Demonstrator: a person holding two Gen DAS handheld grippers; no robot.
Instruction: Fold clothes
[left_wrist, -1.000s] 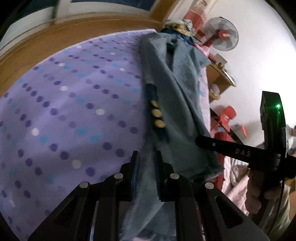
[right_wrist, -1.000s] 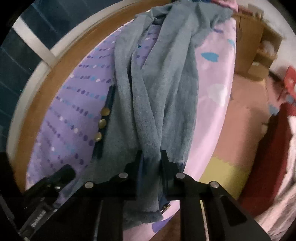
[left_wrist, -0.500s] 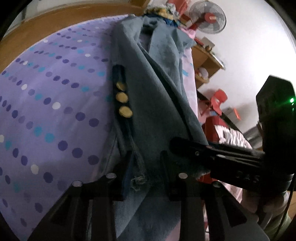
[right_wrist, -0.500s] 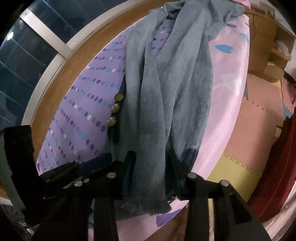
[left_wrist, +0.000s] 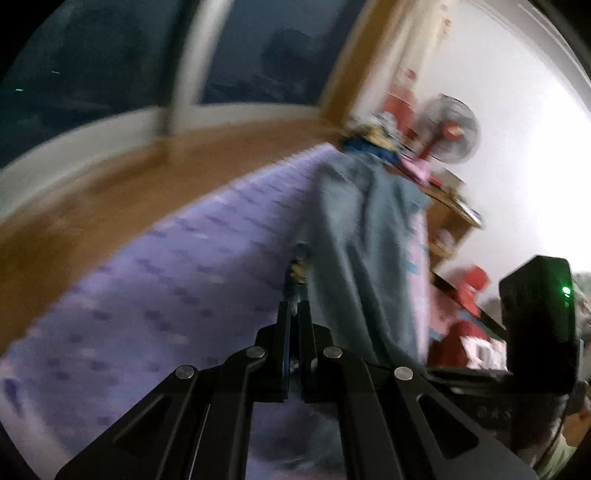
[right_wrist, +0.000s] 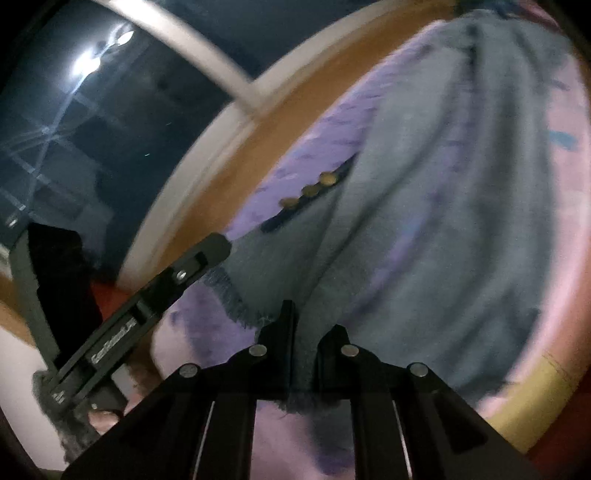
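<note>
One fan (left_wrist: 448, 133), dark window (left_wrist: 110, 62), wooden ledge (left_wrist: 110, 192)

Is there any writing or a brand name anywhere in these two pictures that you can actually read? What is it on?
White lettering on the side of the left gripper, seen from the right wrist view: there, but too blurred to read.
Faint marks on the body of the right gripper, seen from the left wrist view: too dark and blurred to read.
Blue-grey garment, gold buttons, purple dotted sheet, fan: no text visible.
</note>
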